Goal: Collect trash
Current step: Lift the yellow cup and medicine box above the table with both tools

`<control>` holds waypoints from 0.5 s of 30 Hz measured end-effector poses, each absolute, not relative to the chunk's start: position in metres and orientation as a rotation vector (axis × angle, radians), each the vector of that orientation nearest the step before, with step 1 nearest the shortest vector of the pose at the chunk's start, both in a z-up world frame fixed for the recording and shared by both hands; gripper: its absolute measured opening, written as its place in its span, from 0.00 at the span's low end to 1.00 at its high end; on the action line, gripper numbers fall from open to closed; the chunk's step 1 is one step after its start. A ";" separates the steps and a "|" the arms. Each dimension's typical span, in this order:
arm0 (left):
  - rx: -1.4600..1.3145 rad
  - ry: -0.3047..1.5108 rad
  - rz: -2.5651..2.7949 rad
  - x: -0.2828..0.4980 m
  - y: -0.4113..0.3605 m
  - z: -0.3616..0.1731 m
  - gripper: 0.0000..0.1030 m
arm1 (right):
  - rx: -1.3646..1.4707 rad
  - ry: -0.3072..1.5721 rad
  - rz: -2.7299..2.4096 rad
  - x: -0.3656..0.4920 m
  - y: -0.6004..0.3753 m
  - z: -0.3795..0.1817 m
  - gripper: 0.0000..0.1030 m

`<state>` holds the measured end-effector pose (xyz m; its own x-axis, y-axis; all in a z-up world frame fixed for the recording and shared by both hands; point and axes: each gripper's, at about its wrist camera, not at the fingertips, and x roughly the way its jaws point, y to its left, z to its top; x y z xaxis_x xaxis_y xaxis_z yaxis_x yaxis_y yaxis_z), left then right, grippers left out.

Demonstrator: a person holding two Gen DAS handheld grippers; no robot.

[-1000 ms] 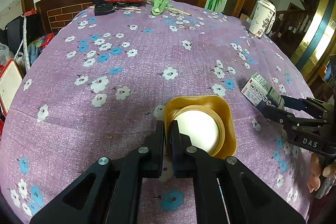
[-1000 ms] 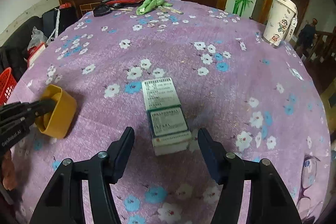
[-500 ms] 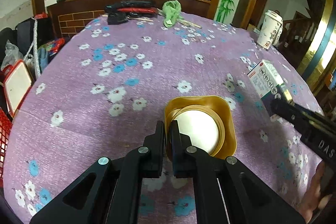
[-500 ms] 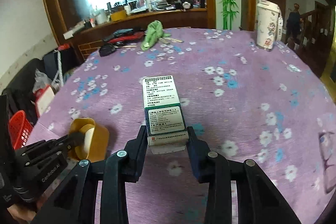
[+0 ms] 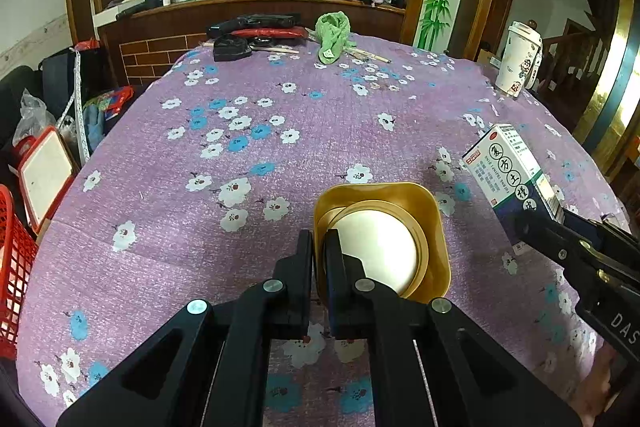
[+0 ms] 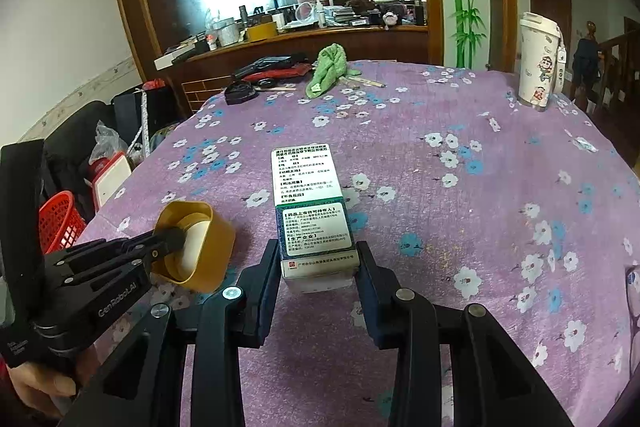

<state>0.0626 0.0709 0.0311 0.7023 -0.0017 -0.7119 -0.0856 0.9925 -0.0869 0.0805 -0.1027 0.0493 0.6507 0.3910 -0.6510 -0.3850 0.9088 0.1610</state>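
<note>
Left wrist view first: the left gripper point(image 5: 319, 259) is pinched almost fully closed on the near wall of a yellow cup point(image 5: 434, 227), with one finger outside and one inside, sitting low center of the frame. The cup has a white round insert point(image 5: 380, 247) in it and looks lifted off the purple floral tablecloth point(image 5: 280, 115). At the right edge, the right gripper point(image 5: 536, 223) is clamped on a white and green medicine box point(image 5: 508, 171), held up above the cloth.

Right wrist view shows the same grip from behind, bottom center: both fingers point(image 6: 266, 279) press the box's point(image 6: 312, 211) sides, so it's about box-width open, and the box points away from the camera. The cup point(image 6: 200, 243) is at lower left. Further out, a green rag point(image 6: 328, 67) sits top center, a white tumbler point(image 6: 538, 65) upper right, and a red basket point(image 6: 58, 219) at the left edge, off the table.
</note>
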 end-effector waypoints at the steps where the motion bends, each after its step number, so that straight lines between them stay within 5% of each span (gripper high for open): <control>1: -0.113 0.791 0.046 0.062 0.070 0.031 0.05 | 0.004 0.741 0.442 0.080 -0.101 0.049 0.38; 15: -0.105 0.781 0.049 0.061 0.070 0.032 0.05 | -0.013 0.752 0.462 0.082 -0.100 0.046 0.38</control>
